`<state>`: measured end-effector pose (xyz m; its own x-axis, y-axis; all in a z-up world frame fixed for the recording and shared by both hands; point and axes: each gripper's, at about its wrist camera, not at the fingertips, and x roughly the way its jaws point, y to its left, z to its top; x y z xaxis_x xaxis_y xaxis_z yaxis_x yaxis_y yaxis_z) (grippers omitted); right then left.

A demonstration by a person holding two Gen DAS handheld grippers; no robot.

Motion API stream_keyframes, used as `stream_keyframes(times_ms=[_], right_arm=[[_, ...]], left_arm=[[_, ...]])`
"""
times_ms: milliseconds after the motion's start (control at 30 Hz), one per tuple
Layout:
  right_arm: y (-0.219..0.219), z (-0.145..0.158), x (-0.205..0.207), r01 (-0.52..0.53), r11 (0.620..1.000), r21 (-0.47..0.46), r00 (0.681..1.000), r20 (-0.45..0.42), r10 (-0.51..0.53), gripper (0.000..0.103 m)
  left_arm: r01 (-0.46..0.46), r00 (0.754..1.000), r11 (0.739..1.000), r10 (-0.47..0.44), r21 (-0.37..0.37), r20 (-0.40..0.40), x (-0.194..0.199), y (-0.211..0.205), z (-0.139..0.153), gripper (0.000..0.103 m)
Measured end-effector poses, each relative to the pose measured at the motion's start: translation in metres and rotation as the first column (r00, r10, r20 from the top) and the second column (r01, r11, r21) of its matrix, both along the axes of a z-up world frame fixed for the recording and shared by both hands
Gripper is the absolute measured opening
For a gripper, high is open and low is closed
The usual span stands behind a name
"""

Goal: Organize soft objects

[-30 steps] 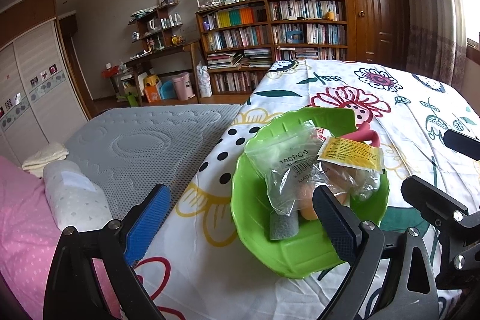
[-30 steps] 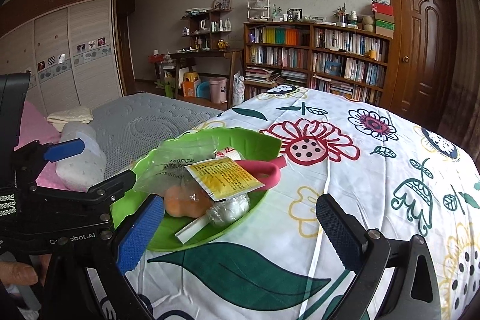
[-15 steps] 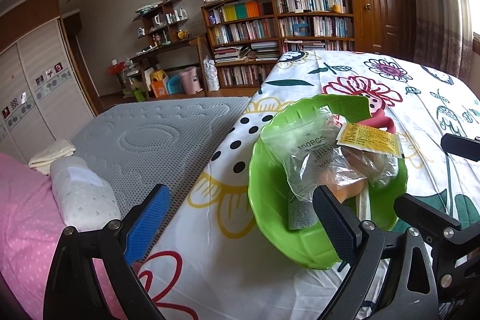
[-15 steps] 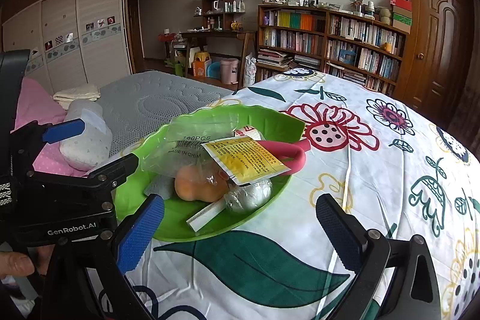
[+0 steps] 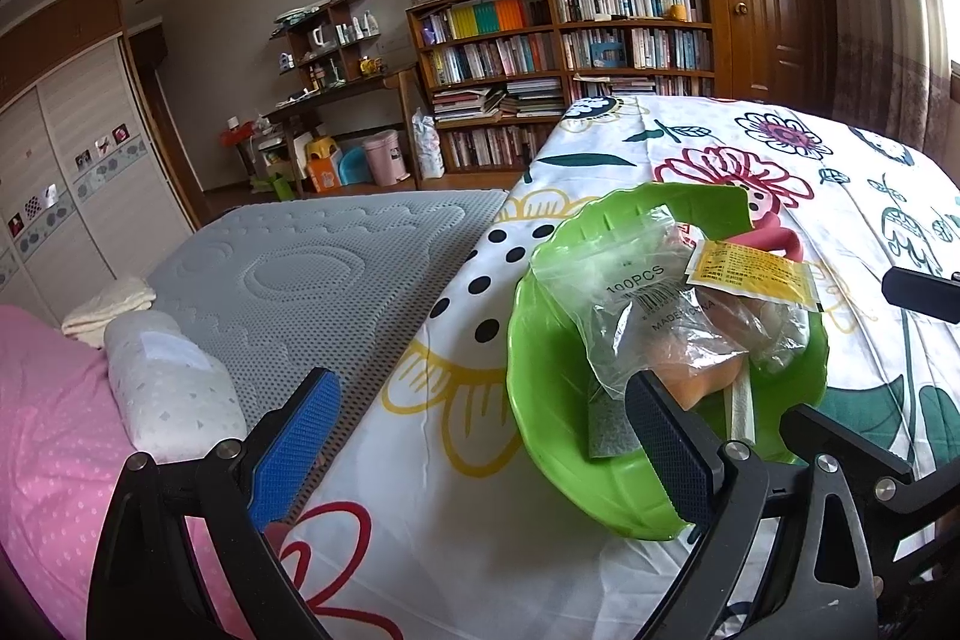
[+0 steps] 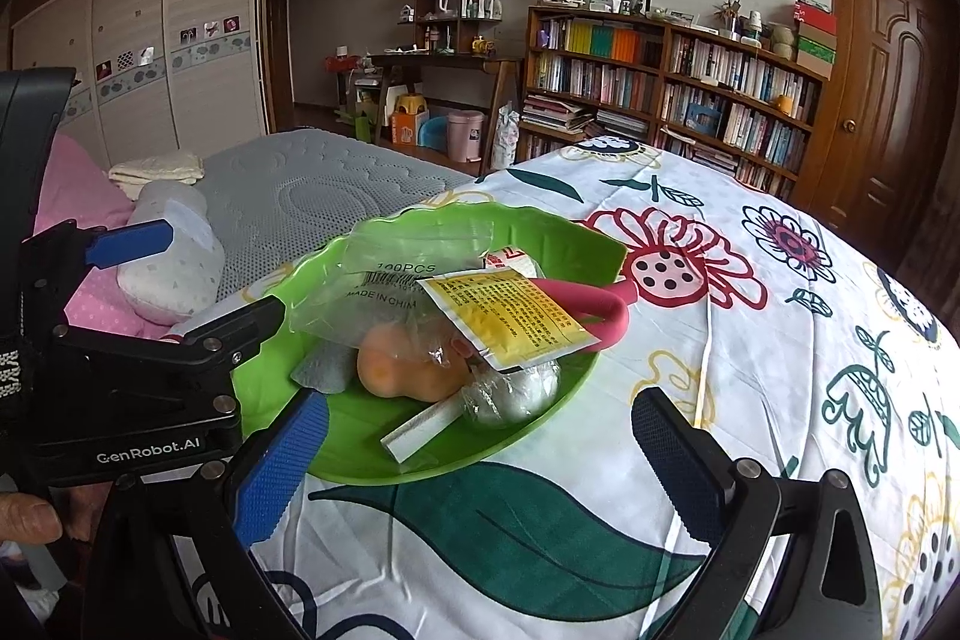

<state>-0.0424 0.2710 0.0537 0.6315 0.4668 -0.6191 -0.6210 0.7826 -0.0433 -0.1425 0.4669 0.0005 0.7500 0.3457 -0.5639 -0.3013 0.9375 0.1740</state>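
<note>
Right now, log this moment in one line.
left tongs open | right tongs open | green bowl full on floral sheet | nothing held

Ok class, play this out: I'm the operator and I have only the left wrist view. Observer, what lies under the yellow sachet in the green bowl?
Observer: The right wrist view shows a silvery crinkled bundle tucked under the yellow sachet, on the floor of the green bowl.
Operator: Is the right gripper holding anything?
Observer: No. The right gripper is open and empty.
Operator: And what is behind the left gripper?
Observer: A person's thumb shows below the body of the left gripper, which is also open.
</note>
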Motion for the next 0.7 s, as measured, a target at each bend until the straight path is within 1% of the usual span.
stream_keyframes(times_ms=[167,300,400,567,700], right_arm=[[0.001,-0.0002,0.0013,0.022,1.0,-0.015,1.0,0.006,-0.022,0.103],[0.002,-0.0005,0.0003,0.048,0.998,-0.038,0.999,0.028,-0.047,0.103],[0.0021,0.0003,-0.0017,0.042,0.998,-0.037,0.998,0.042,-0.041,0.103],[0.0028,0.0013,-0.004,0.018,1.0,-0.02,0.999,0.037,-0.018,0.103],[0.0045,0.0005,-0.0047,0.007,1.0,-0.027,0.999,0.036,-0.006,0.103]], left_arm=[[0.0,1.0,1.0,0.0,0.0,-0.001,0.0001,-0.0001,0.0,0.096],[0.0,1.0,1.0,0.0,0.001,-0.001,0.0003,0.0002,-0.0001,0.096],[0.0,1.0,1.0,0.0,0.0,-0.002,0.0005,0.0005,-0.0002,0.096],[-0.001,1.0,1.0,0.001,0.0,-0.002,0.0006,0.0004,0.0001,0.096],[-0.001,1.0,1.0,0.001,-0.003,-0.002,0.0006,0.0006,-0.0001,0.096]])
